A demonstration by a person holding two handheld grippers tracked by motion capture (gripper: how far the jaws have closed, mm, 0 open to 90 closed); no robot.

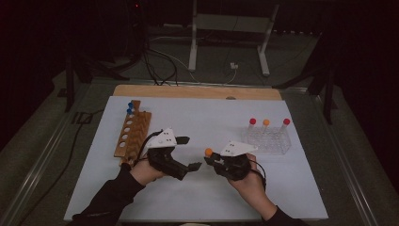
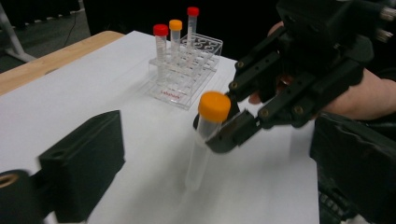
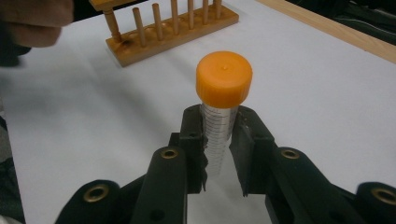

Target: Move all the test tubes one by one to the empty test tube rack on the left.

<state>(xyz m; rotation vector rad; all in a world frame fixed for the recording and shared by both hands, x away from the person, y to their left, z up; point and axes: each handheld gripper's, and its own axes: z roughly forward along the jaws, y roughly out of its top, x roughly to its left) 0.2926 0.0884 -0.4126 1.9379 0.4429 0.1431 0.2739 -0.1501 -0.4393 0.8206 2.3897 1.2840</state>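
Orange is the cap of the tube [image 3: 219,112] that the right gripper [image 3: 218,140] holds. Its jaws are clamped on the clear part just under the cap, and the tube stands almost straight up, above the white table [image 1: 211,197]. The left gripper [image 1: 190,153] waits just in front of the tube, with its jaws wide apart and nothing between them.

My guess is that the tube is on its way from the clear rack [image 2: 184,77] behind the right gripper to the wooden rack [image 3: 173,28] beyond the left one. Three tubes stand in the clear rack, so most of the job is left.

The wooden rack has something blue [image 1: 130,108] at its far end, too small to make out. I cannot tell if anything is inside the held tube.
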